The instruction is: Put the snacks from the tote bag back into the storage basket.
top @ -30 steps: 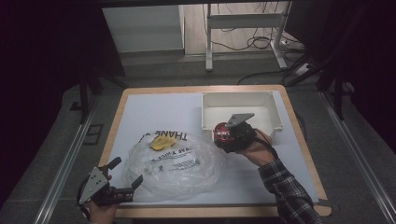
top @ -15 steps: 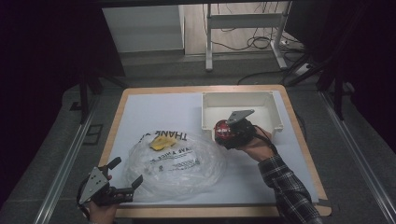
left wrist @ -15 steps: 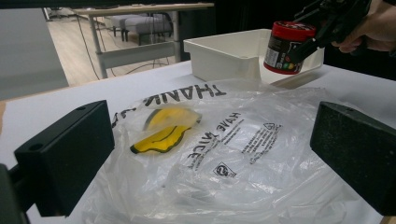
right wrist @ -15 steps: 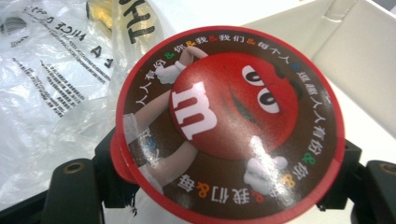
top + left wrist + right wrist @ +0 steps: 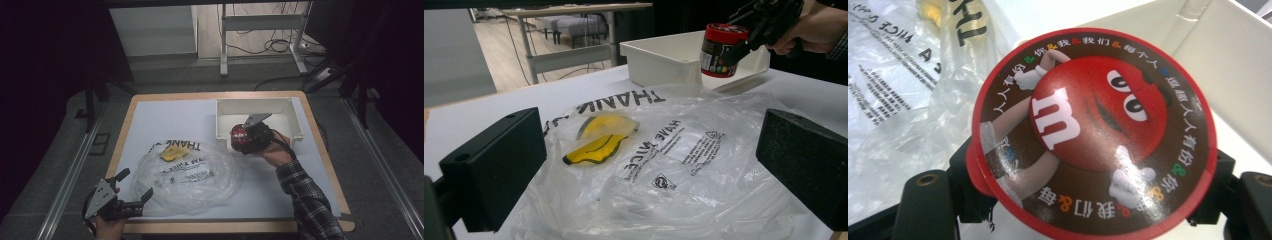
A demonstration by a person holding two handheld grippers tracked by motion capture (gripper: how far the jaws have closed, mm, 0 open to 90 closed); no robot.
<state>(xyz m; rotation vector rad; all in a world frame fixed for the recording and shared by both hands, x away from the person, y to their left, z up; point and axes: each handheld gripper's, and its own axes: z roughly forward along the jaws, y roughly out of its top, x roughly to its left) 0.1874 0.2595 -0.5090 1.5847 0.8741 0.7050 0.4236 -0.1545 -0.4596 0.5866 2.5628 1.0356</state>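
My right gripper (image 5: 246, 141) is shut on a candy jar (image 5: 239, 137) with a red lid, held in the air at the near left corner of the white bin (image 5: 295, 124). In the right gripper view the jar's red lid (image 5: 1093, 135) shows a red candy character, clamped between both jaws. The left gripper view shows the jar (image 5: 720, 50) far off, above the bin (image 5: 659, 57). A clear plastic bag (image 5: 187, 175) with black print and a yellow patch (image 5: 173, 152) lies flat on the table. My left gripper (image 5: 134, 186) stands open at the bag's near left corner, with nothing between its jaws.
The table has a white mat (image 5: 165, 117) with a wooden rim (image 5: 120, 145). The bin is at the back right. Beyond the table stand a metal frame (image 5: 260, 22) and floor cables (image 5: 280, 45).
The right gripper has carried the jar slightly away from me, closer to the bin. The left gripper and the bag have stayed put.
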